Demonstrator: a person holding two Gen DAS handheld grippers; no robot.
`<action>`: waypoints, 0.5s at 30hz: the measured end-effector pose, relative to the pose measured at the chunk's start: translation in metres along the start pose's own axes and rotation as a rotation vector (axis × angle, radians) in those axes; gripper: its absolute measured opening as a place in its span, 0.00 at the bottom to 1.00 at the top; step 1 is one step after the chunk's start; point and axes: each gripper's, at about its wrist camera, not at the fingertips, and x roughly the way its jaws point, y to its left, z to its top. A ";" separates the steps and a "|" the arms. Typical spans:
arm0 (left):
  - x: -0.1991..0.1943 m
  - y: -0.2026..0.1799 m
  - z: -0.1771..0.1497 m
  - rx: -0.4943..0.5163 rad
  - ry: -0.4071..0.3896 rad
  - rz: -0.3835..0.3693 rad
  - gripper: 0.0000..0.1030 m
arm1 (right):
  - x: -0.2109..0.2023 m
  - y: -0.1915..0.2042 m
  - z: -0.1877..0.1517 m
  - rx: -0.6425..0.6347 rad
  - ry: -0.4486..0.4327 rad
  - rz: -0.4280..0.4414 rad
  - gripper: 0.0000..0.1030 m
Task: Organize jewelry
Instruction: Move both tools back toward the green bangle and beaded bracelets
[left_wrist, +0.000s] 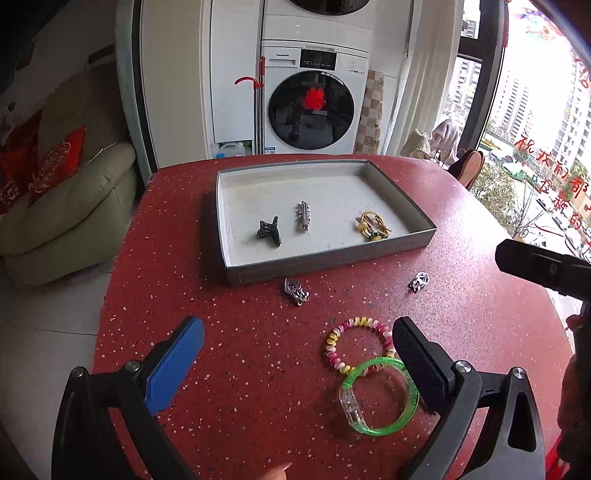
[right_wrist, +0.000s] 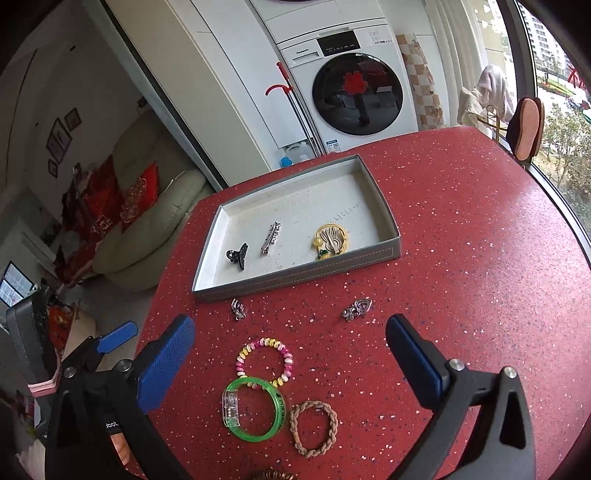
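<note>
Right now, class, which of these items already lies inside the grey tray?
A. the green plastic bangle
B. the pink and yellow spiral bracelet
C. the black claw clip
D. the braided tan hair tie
C: the black claw clip sits on the floor of the grey tray, while the green bangle, tan hair tie and spiral bracelet lie on the red table.

Daylight floods a red table (left_wrist: 258, 362) from a tall window (left_wrist: 535, 110) on the right; both views sharp at centre.

The window glass is blown out to near white; the sofa (left_wrist: 74, 206) side sits dimmer; shadows under the tray (right_wrist: 295, 277) are soft and short; fisheye bending curves the washing machine (right_wrist: 354, 85) and table edge; black vignette fills the corners.
</note>
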 end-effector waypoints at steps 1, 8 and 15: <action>0.000 -0.001 -0.007 0.012 0.008 0.014 1.00 | -0.001 0.000 -0.004 -0.005 0.005 -0.004 1.00; 0.006 0.008 -0.044 -0.024 0.075 0.019 1.00 | 0.001 -0.007 -0.037 -0.014 0.063 -0.019 1.00; 0.001 0.010 -0.068 -0.052 0.097 -0.026 1.00 | -0.001 -0.023 -0.068 0.002 0.100 -0.061 1.00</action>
